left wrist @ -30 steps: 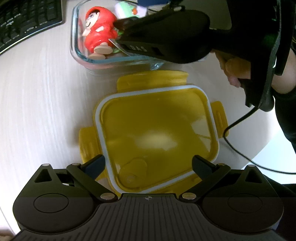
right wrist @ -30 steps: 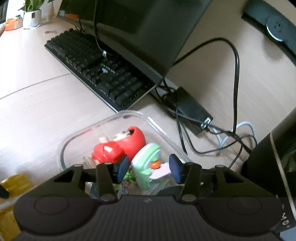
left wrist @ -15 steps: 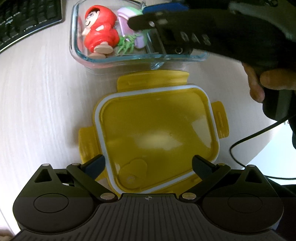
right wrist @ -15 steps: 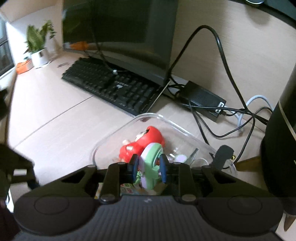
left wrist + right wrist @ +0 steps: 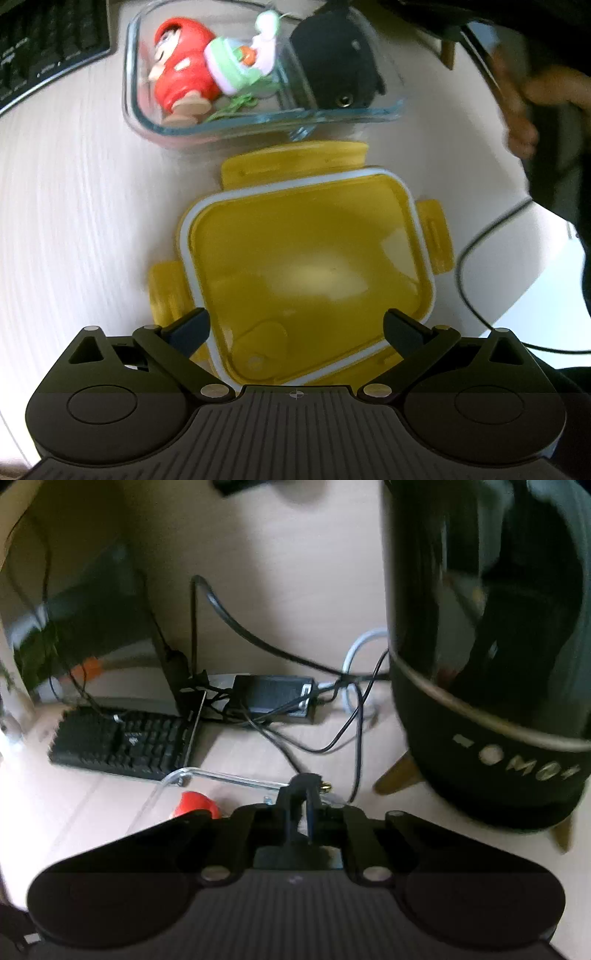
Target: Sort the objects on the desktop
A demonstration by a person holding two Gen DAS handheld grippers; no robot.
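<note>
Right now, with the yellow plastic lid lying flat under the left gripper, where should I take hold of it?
Grip the long yellow latch flap on the edge of the yellow plastic lid nearest the clear glass container. Come from above, fingers across the flap. The lid lies flat on the desk, wider than the open left gripper, so probably only a protruding flap gives something thin to pinch.

Clear glass container point(image 5: 229, 127), glossy yellow plastic lid point(image 5: 306, 266), pale wood-grain desk point(image 5: 74, 221).
</note>
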